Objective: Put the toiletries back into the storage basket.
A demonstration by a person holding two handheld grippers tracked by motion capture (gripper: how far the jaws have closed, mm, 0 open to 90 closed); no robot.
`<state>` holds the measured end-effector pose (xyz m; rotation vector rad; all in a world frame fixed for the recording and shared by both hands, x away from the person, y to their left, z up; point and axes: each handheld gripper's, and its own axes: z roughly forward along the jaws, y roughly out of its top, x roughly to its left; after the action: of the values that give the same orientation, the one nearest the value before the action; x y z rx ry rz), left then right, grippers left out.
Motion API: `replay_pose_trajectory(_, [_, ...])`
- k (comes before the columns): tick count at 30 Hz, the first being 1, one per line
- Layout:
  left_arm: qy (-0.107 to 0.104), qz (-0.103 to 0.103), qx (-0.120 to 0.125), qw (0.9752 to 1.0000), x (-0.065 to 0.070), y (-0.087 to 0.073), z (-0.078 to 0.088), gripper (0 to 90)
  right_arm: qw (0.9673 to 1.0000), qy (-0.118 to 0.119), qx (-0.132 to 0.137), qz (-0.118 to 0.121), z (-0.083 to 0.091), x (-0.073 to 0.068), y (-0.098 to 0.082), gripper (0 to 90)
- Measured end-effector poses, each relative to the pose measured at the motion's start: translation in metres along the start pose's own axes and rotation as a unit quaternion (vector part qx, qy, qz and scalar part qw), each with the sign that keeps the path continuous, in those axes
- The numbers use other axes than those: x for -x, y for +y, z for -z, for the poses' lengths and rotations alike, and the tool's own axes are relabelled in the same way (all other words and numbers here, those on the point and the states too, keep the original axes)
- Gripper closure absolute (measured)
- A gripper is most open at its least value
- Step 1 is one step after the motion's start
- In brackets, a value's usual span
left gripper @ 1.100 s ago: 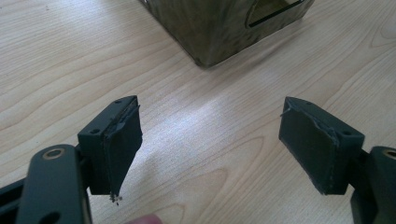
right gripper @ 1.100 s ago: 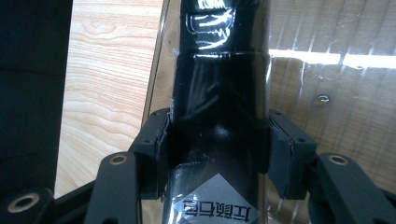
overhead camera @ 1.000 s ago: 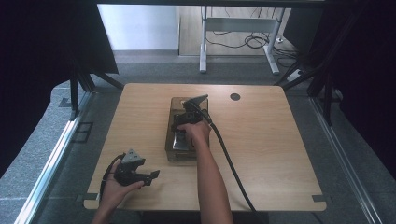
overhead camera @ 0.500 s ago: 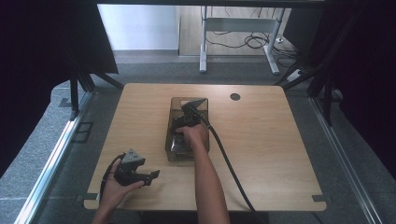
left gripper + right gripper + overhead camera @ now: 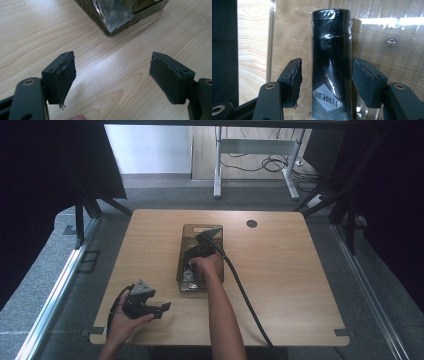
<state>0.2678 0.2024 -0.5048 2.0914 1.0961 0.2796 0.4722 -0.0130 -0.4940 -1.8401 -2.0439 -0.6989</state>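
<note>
Jaws on our right gripper have just been opening, with the black tube loose between them inside the clear box. Looks dropped off. Our left gripper waits wide near that box.
</note>
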Motion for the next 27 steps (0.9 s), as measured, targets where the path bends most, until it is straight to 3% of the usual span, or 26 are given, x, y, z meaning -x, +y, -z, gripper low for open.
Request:
replay_pose_trajectory(19, [0.002, -0.003, -0.002, 1.0000, 0.001, 0.000, 0.000, 21.4, 0.9990, -0.030, 0.016, 0.029, 0.019, -0.002, 0.000, 41.6])
replay_pose_trajectory(27, [0.000, -0.003, -0.004, 1.0000, 0.002, 0.001, -0.002, 21.4, 0.9988, -0.020, 0.023, 0.039, 0.027, -0.003, -0.003, 41.2])
